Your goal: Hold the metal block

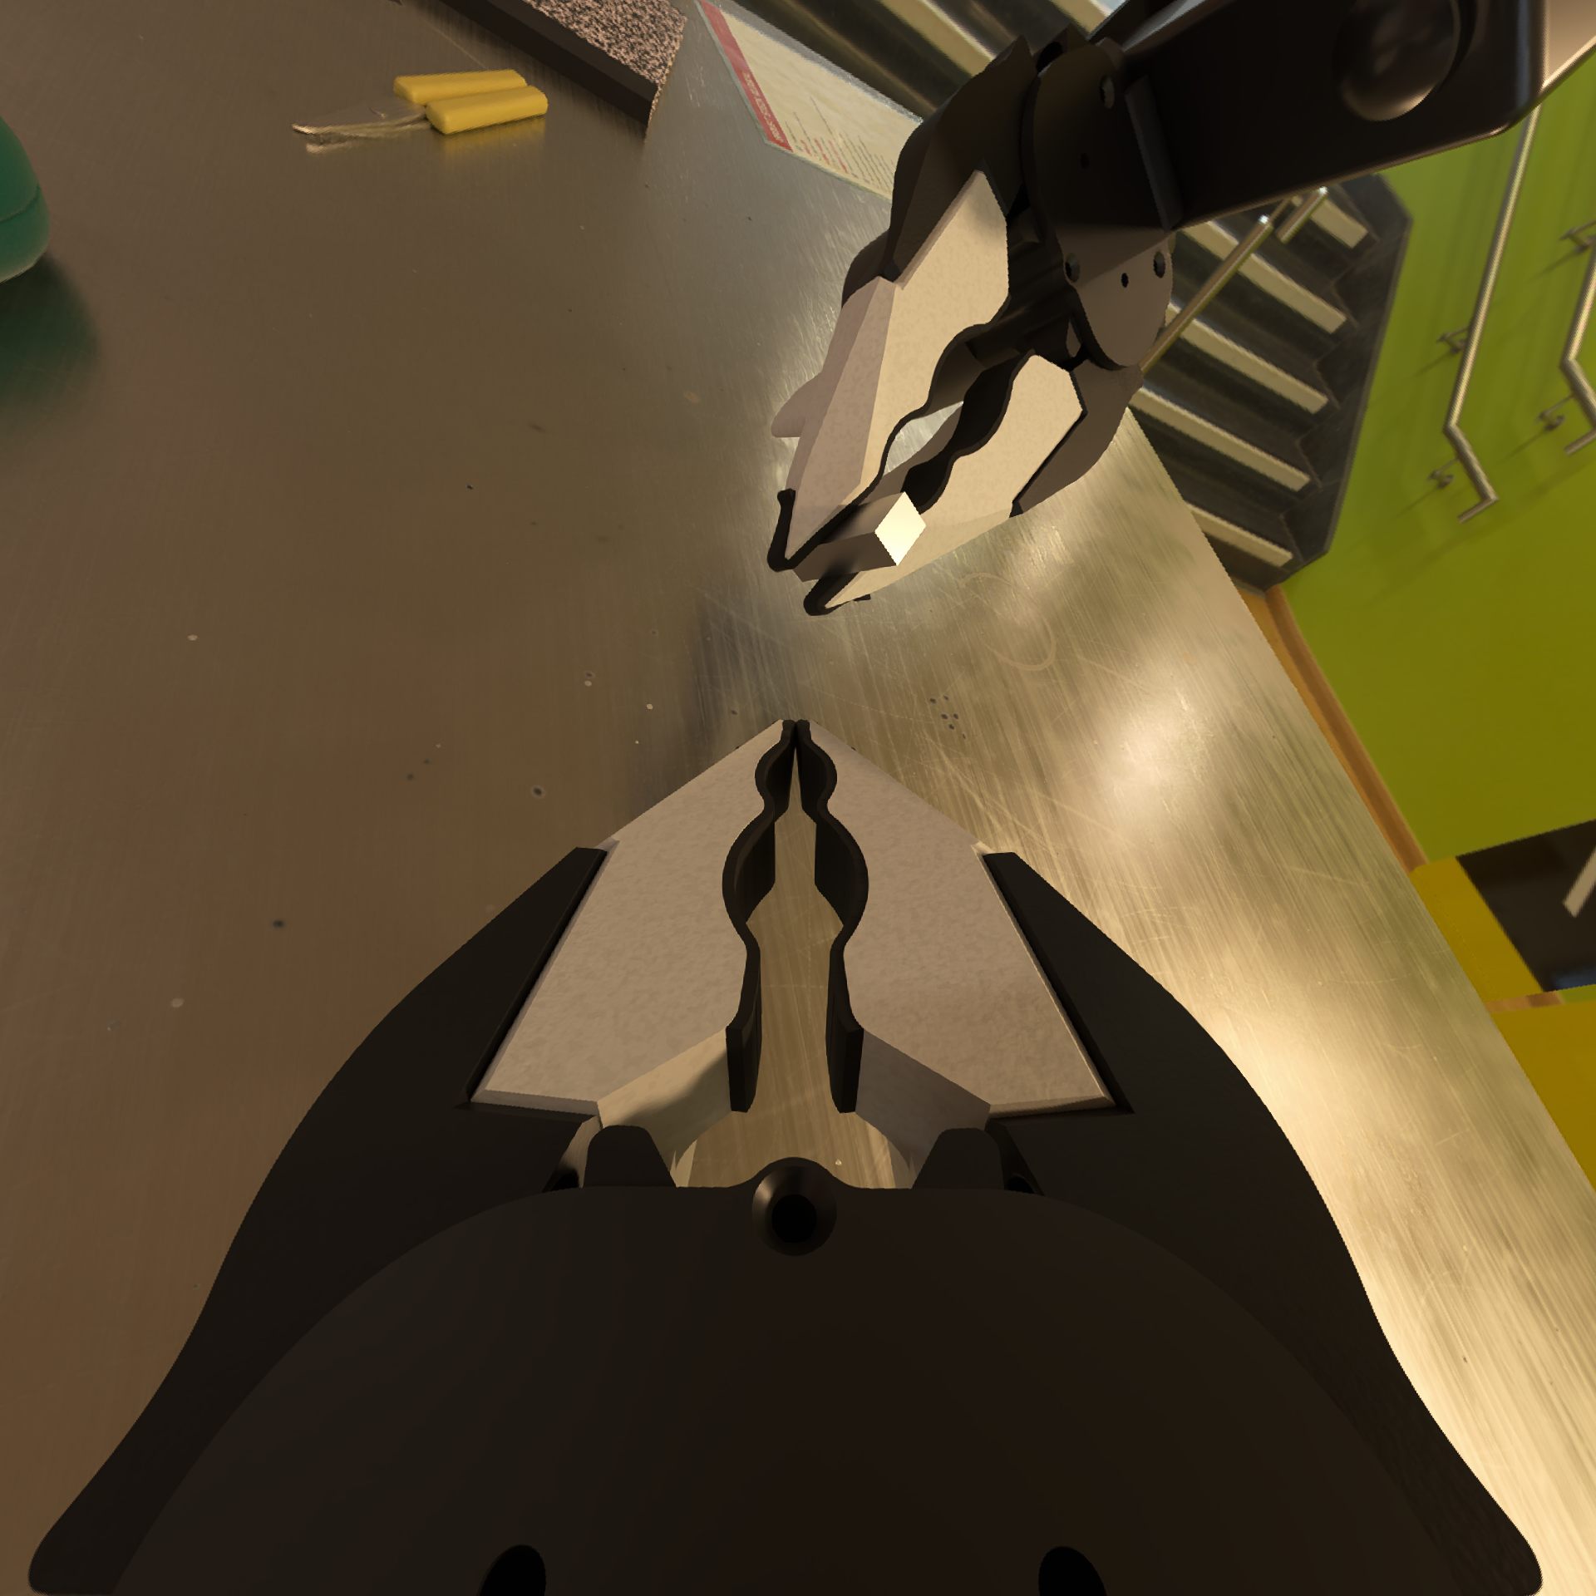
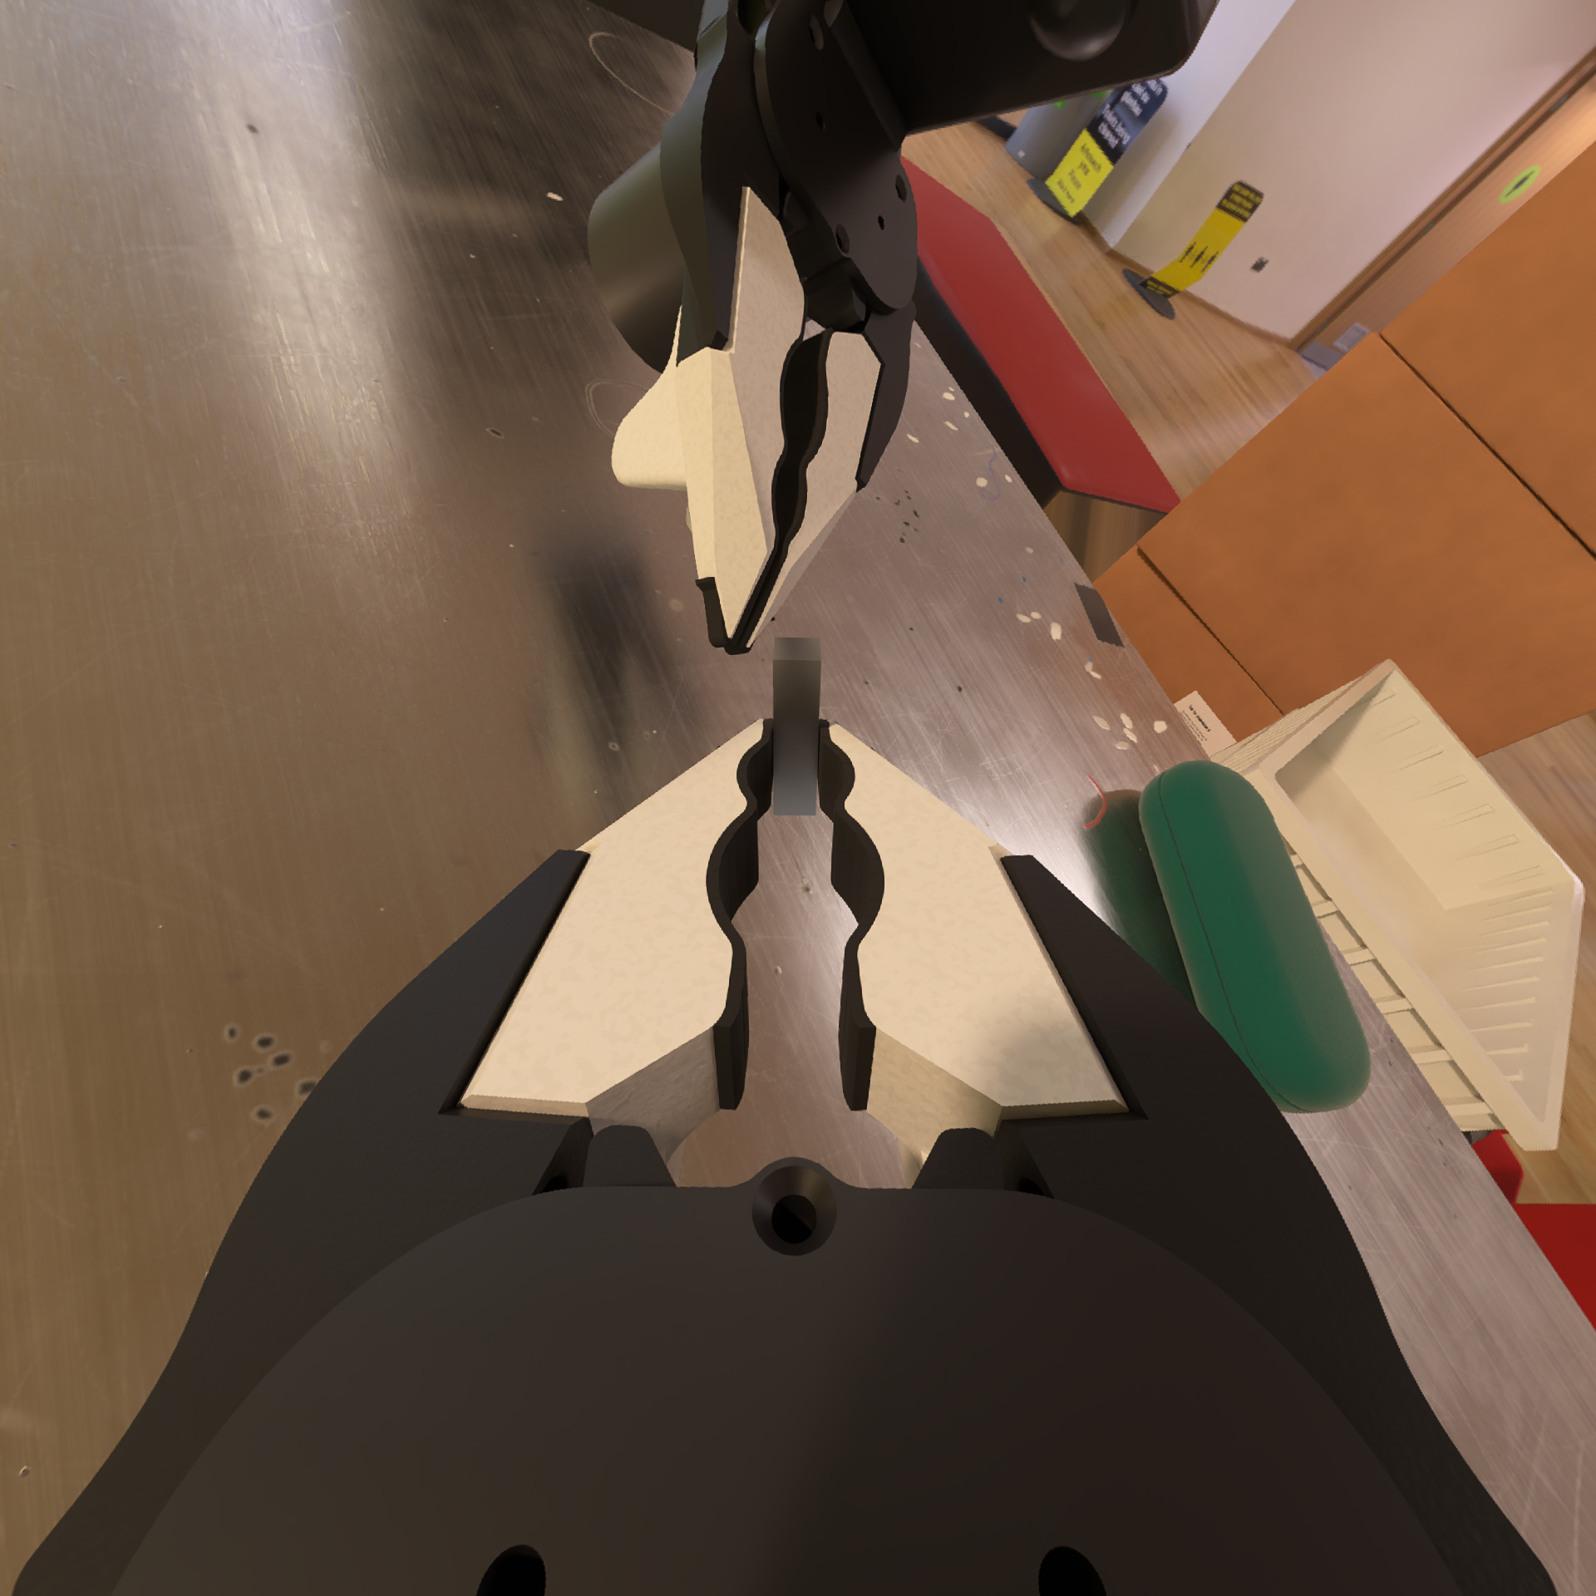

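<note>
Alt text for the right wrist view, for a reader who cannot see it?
The right gripper clamps a small metal block at its fingertips above a scratched steel table. The left gripper, shut and empty, points down just beyond it; a green case lies right.

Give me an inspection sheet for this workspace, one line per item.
Surface: scratched metal table, speckled with spots.
Job's things: metal block clamped at the tips of the right gripper, above the table.
Clutter: green case, white tray, yellow bars, dark slab, printed sheet.
Grippers: left gripper shut, empty, tips near the block.
Cables: nothing seen.
Surroundings: green cabinets, orange cupboards, red bench.
</note>
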{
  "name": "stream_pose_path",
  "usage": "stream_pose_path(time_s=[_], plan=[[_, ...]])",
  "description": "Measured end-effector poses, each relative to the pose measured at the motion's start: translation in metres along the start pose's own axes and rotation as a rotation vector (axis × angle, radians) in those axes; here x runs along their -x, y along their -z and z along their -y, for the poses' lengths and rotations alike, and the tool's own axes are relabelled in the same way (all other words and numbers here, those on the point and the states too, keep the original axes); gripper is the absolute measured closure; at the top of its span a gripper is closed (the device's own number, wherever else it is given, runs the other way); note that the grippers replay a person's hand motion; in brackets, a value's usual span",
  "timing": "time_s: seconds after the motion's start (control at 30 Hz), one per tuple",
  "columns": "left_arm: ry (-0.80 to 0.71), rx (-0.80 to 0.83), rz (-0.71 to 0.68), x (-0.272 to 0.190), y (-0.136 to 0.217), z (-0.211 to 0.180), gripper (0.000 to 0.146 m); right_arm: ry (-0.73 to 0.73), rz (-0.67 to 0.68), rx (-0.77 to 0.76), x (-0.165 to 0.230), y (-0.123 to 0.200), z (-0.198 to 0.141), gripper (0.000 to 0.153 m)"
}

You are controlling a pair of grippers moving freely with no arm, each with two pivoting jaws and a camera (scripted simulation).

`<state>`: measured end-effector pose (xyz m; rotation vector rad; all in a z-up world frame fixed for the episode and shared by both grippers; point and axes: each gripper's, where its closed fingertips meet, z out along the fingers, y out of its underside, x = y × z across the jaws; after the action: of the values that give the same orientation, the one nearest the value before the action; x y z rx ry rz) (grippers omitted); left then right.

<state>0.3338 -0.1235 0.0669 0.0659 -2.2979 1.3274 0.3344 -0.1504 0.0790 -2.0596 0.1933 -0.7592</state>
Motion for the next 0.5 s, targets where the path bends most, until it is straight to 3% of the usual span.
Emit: stream_pose_path(time_s=[0.5], plan=[[0.003,0.002,0.001,0.0009,-0.0002,-0.0010,0.146,0.004,0.022,0.000,0.0051,-0.0013,0.0014,0.144]])
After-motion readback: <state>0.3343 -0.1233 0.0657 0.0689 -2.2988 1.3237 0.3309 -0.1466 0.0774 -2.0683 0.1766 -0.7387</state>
